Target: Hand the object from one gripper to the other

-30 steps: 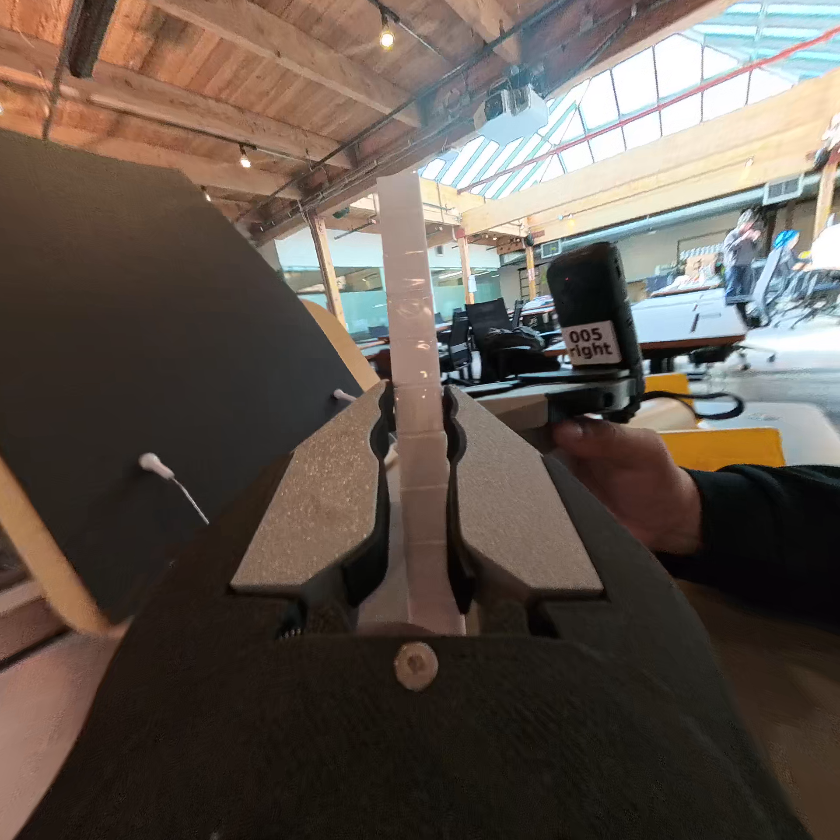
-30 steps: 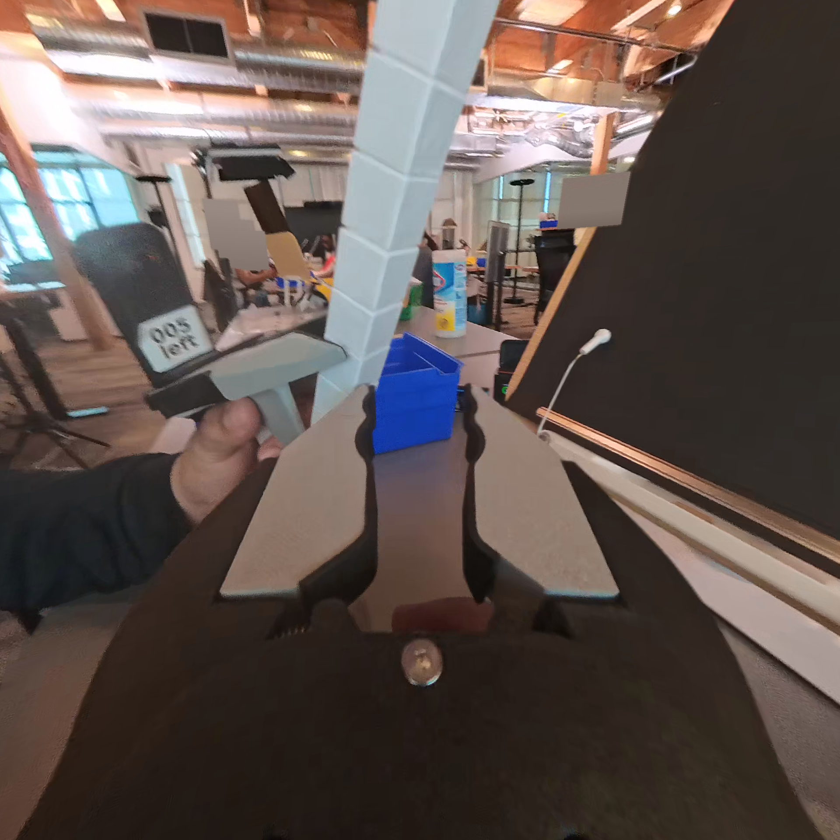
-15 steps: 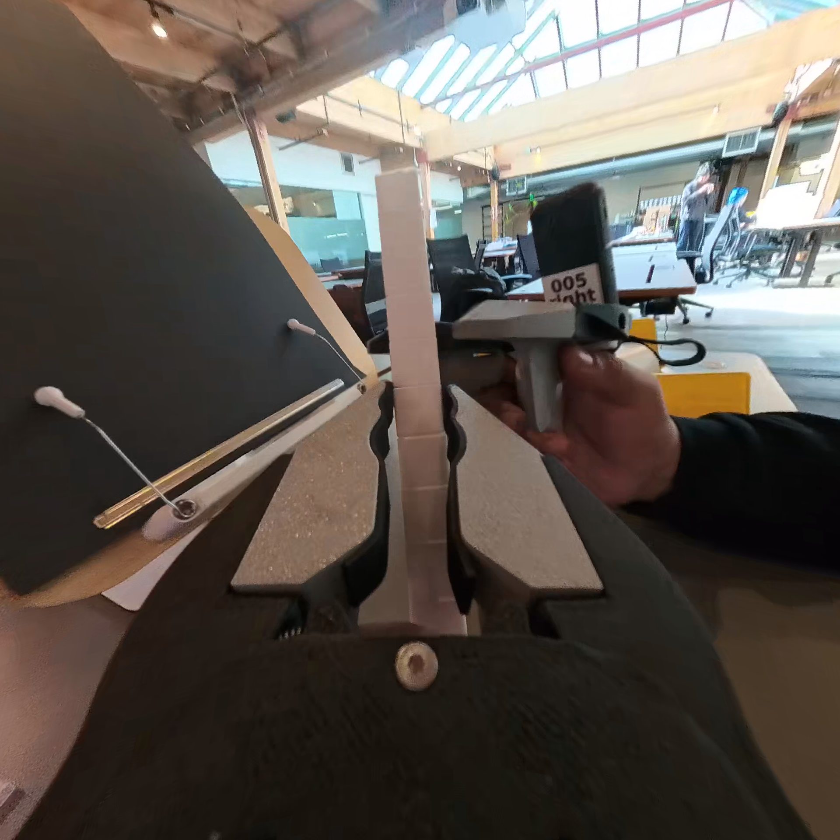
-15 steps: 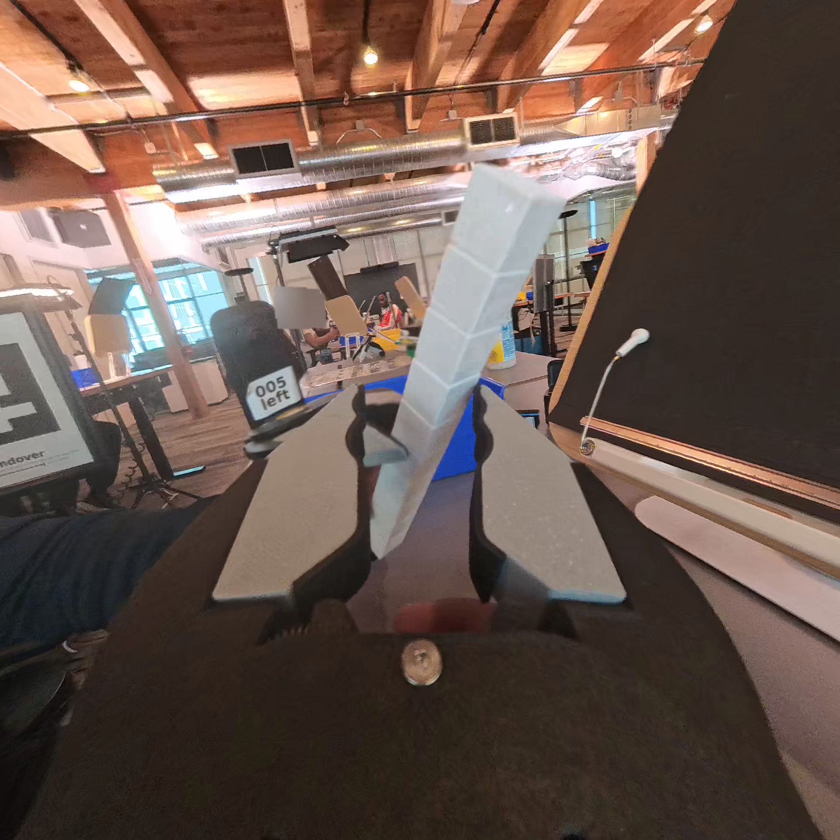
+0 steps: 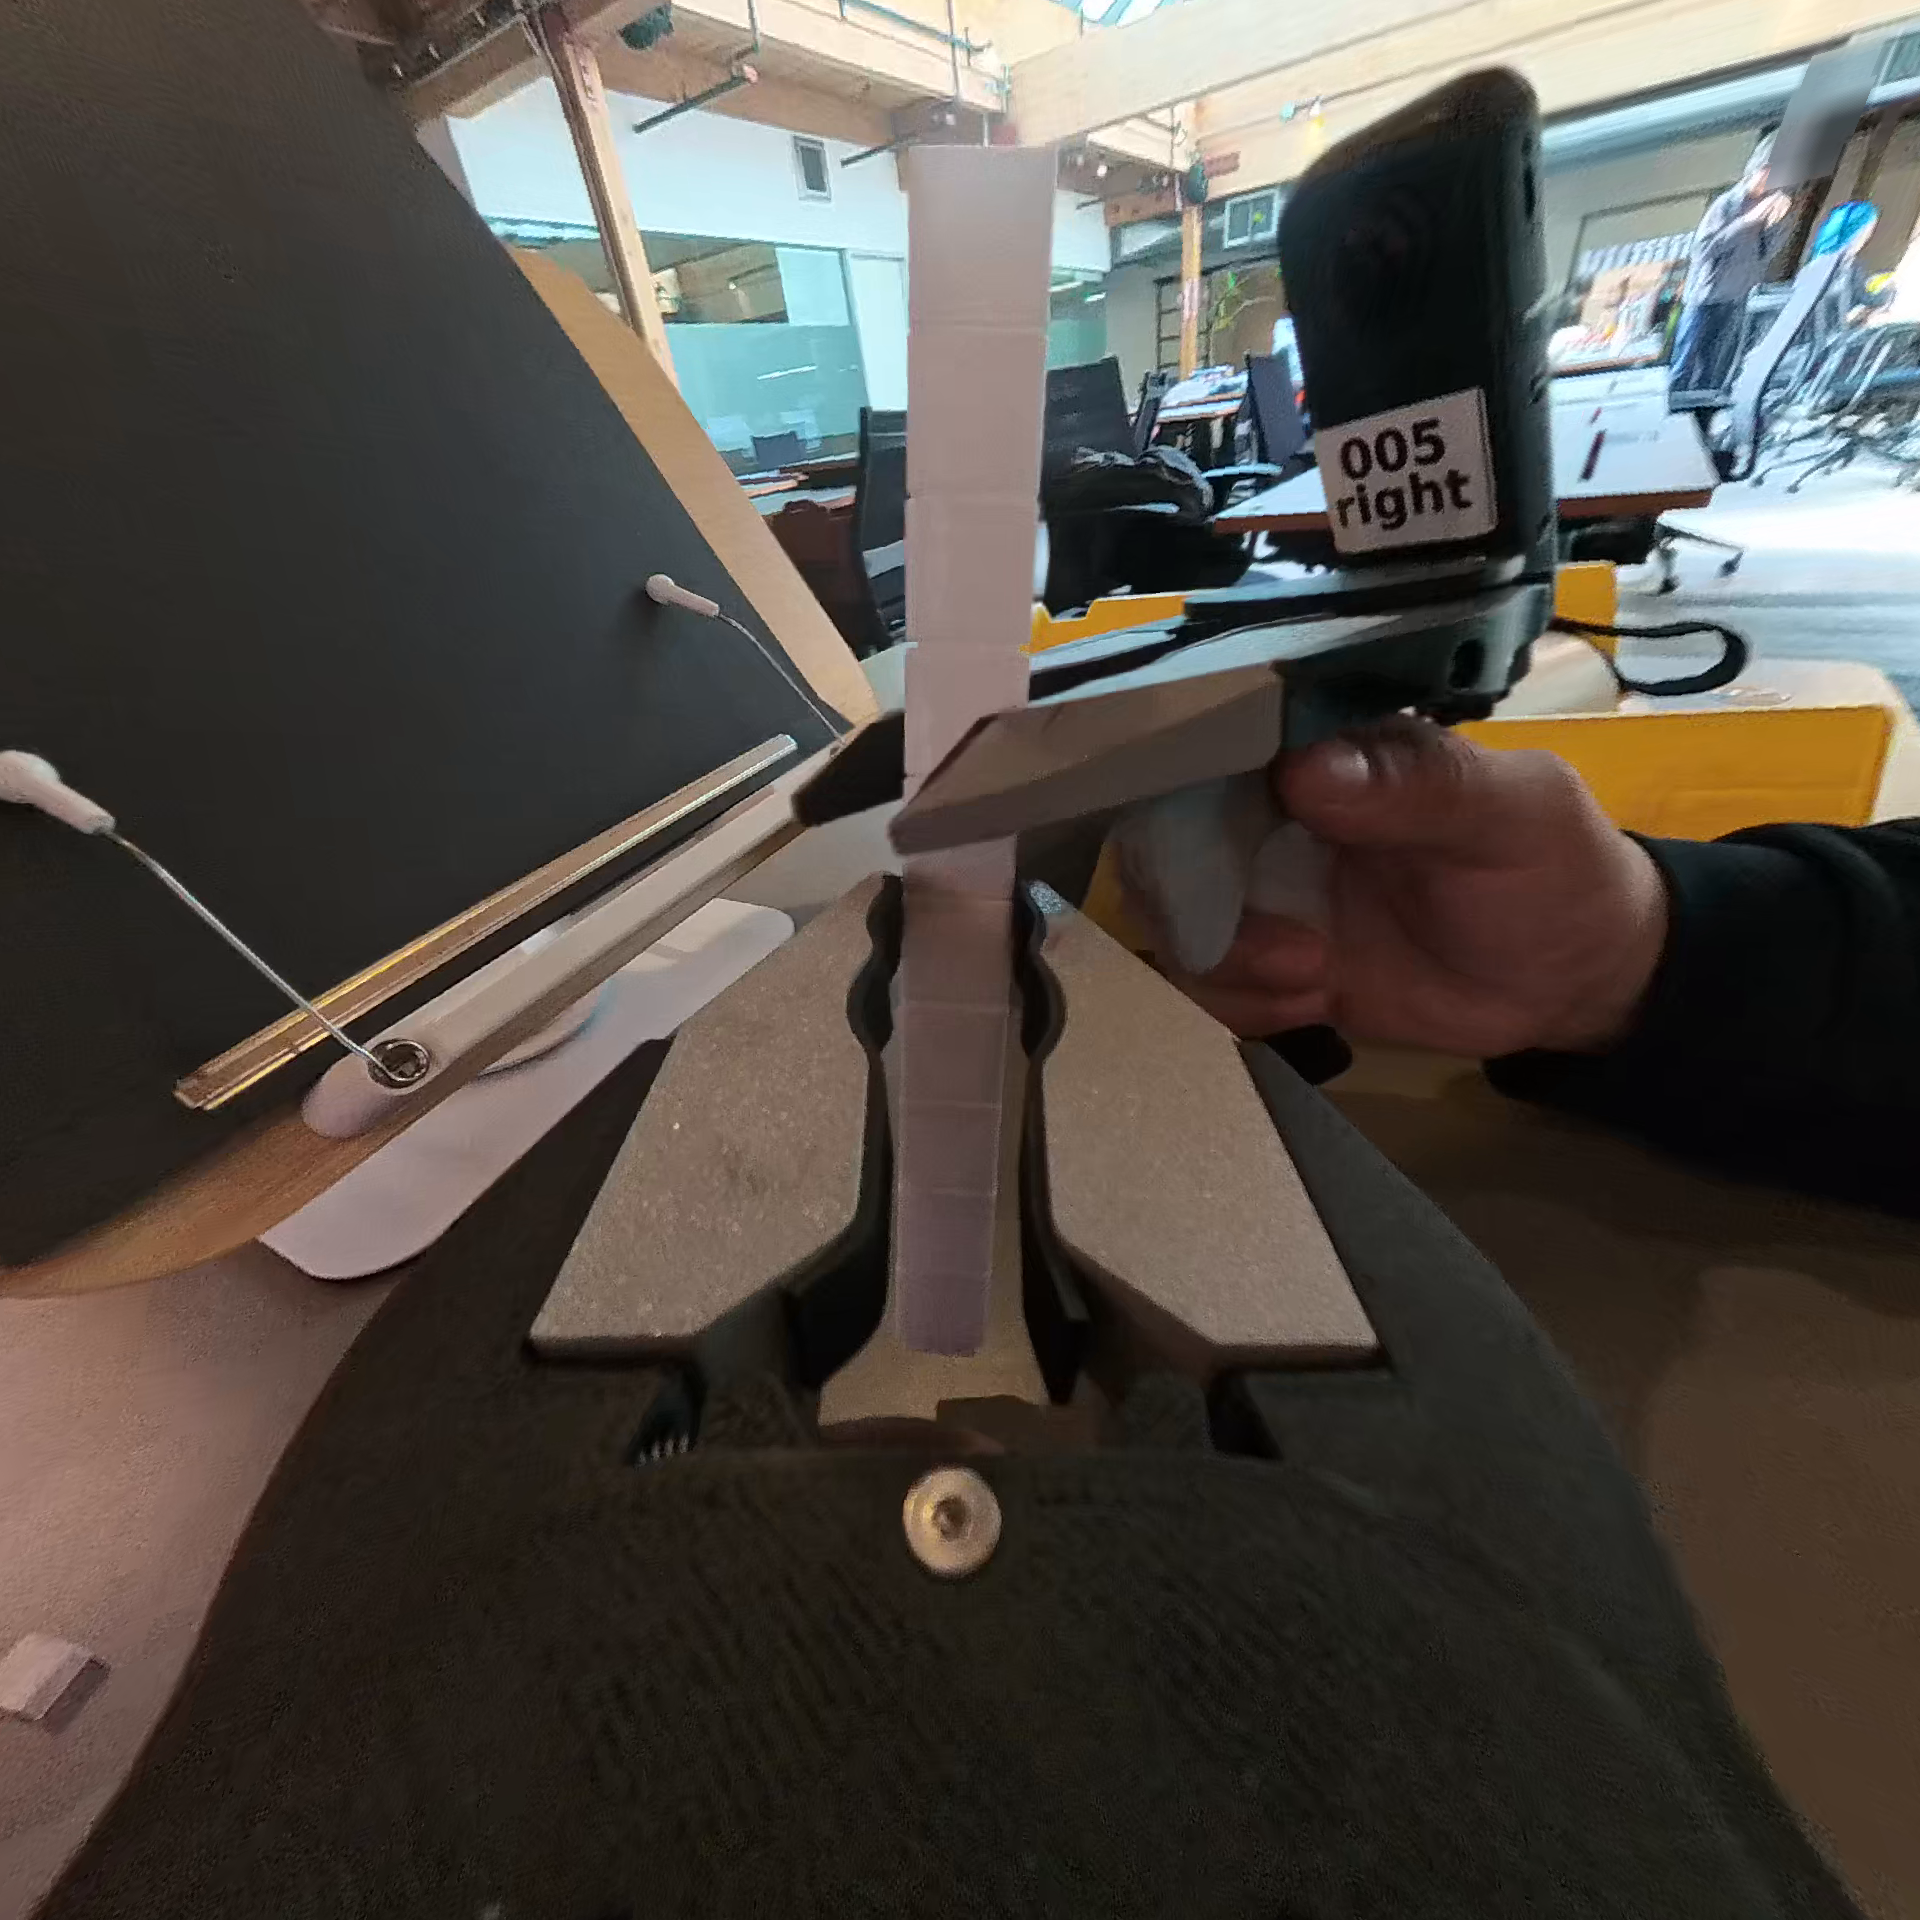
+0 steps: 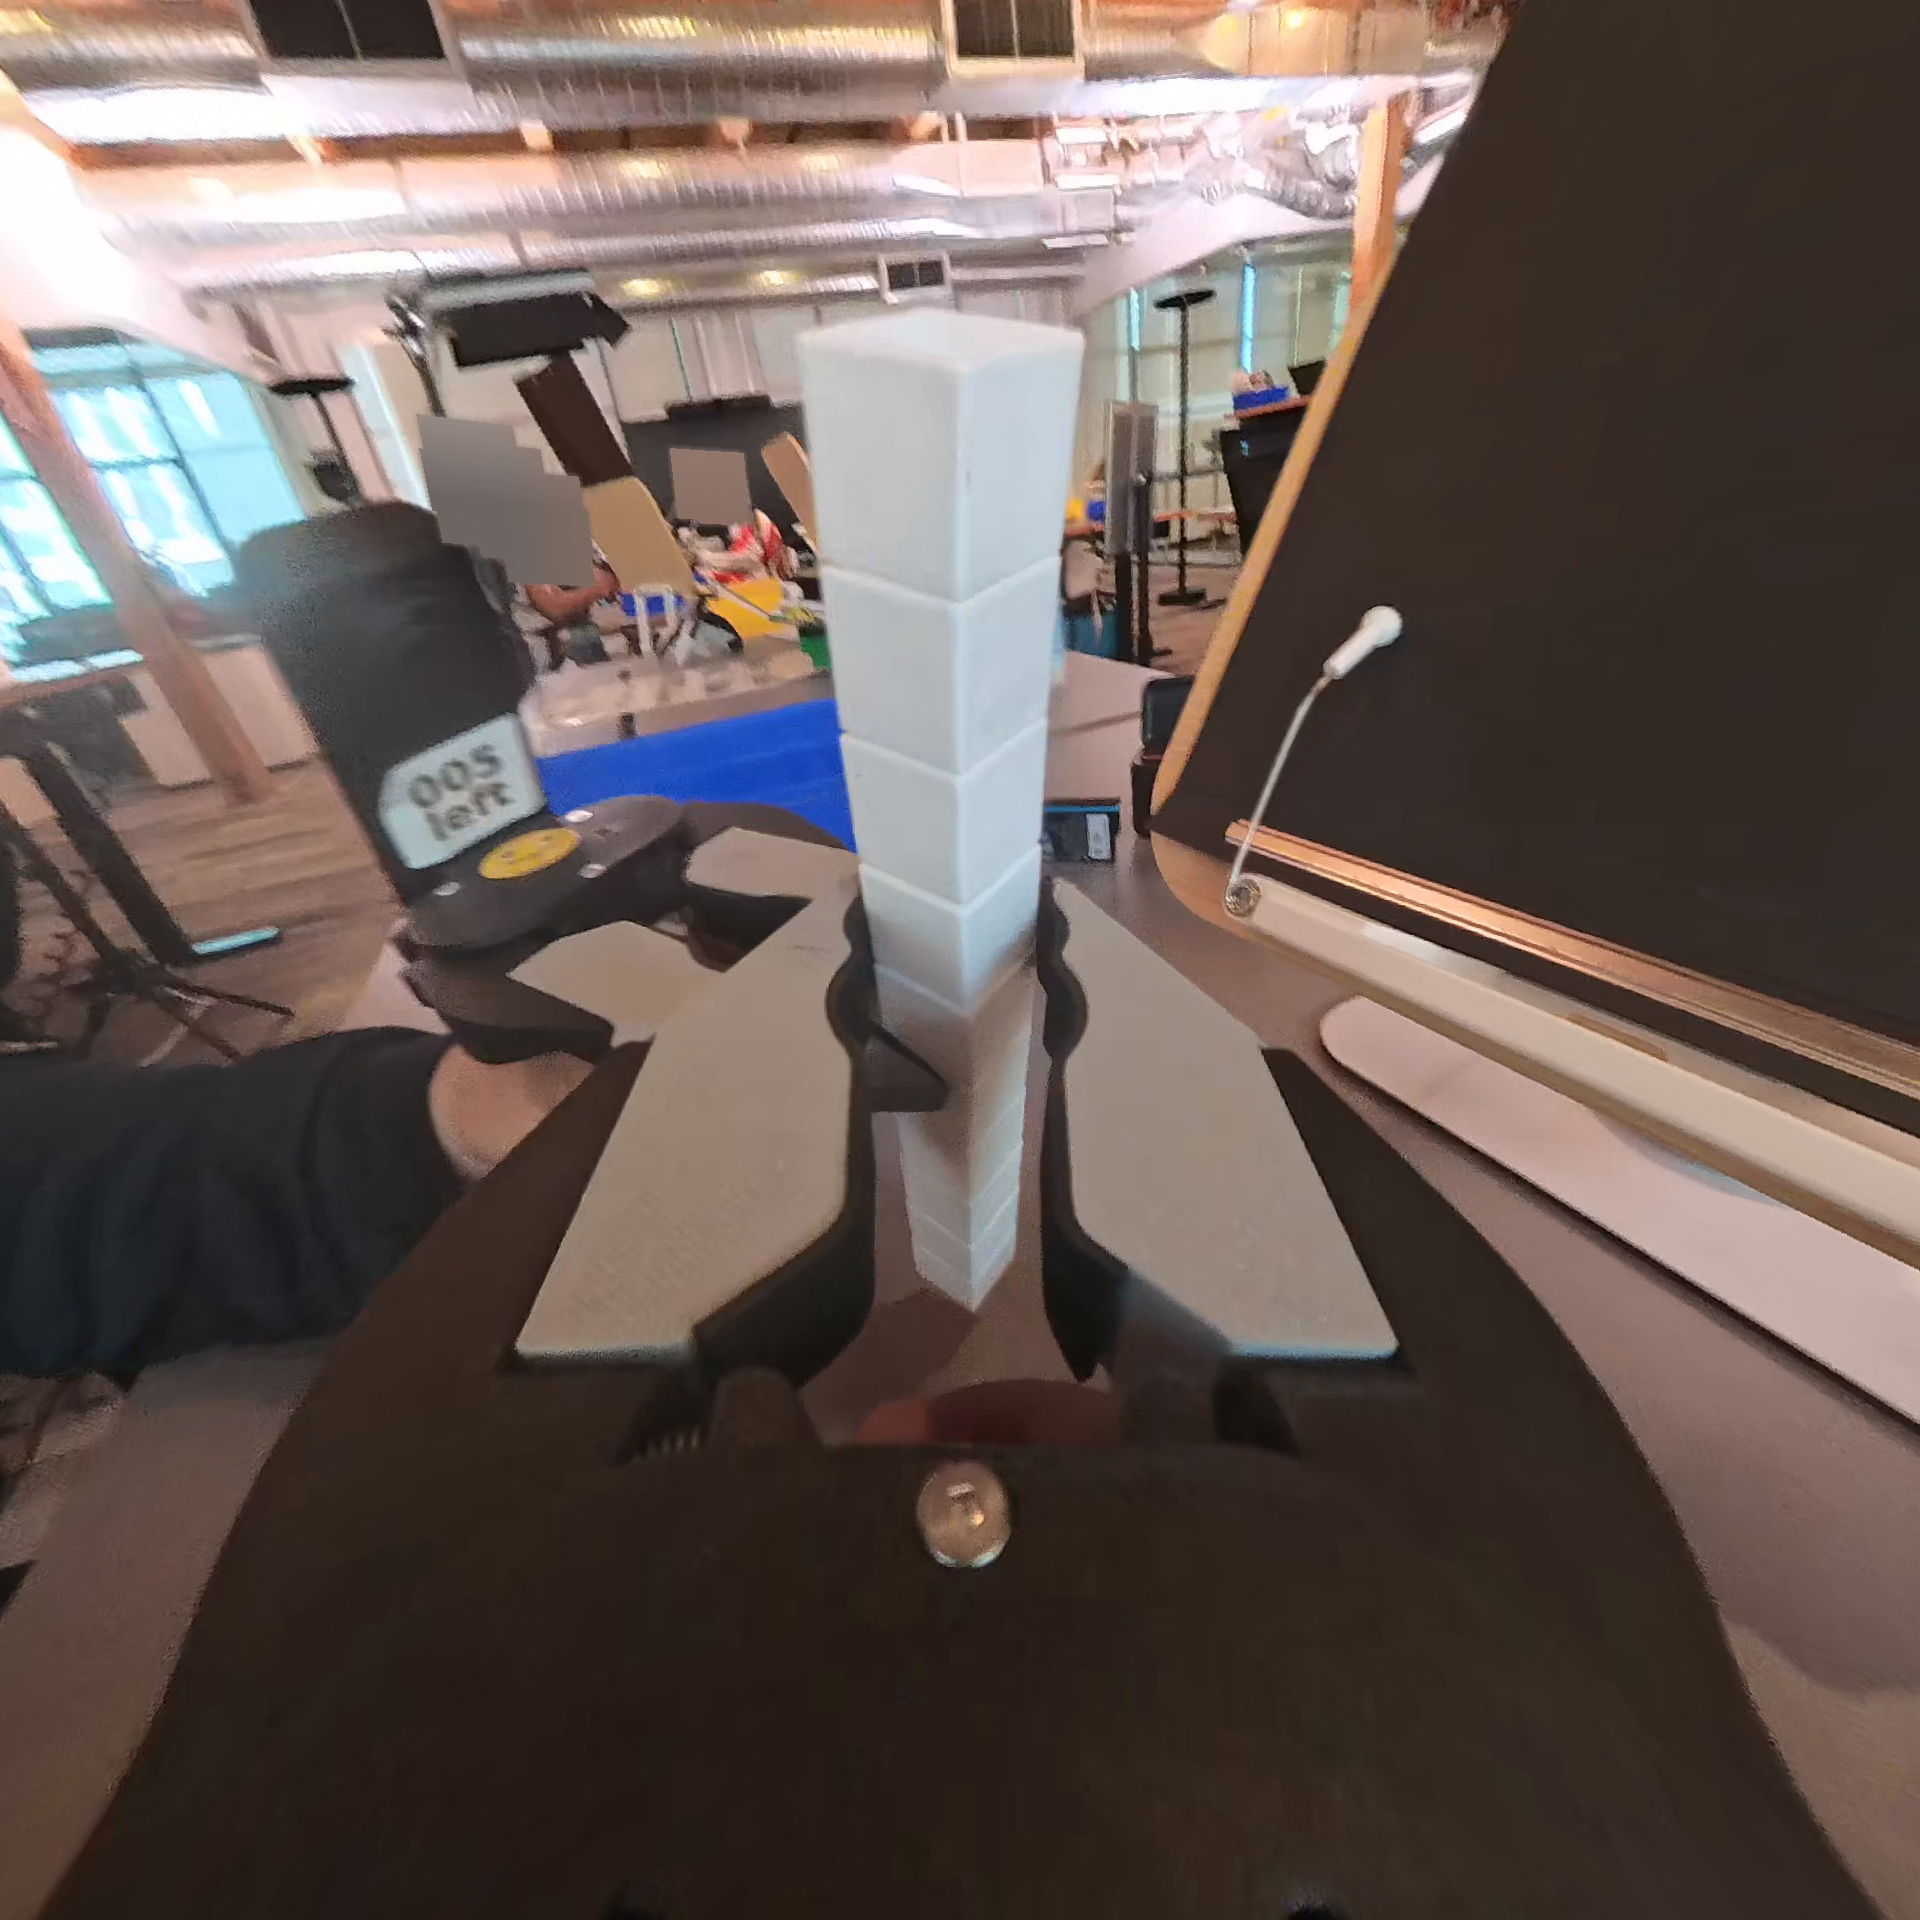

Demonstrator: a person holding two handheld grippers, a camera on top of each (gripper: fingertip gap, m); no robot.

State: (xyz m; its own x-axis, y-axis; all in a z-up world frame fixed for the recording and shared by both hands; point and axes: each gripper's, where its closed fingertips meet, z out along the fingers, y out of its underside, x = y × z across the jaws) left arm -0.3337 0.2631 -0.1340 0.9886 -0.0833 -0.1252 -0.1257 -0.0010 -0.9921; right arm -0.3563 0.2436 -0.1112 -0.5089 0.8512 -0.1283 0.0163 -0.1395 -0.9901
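Handover midway. White segmented bar point(image 5: 961, 935) upright, clamped low in left gripper point(image 5: 956, 997). Right gripper point(image 6: 956, 997), apart a second ago, now astride bar higher up; grip unconfirmed. Release next.

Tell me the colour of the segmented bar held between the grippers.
The segmented bar is plain white, no pattern. The right wrist view shows it best.

The left gripper point(image 5: 954, 914) and right gripper point(image 6: 951, 935) cross at right angles, both seemingly clamped.
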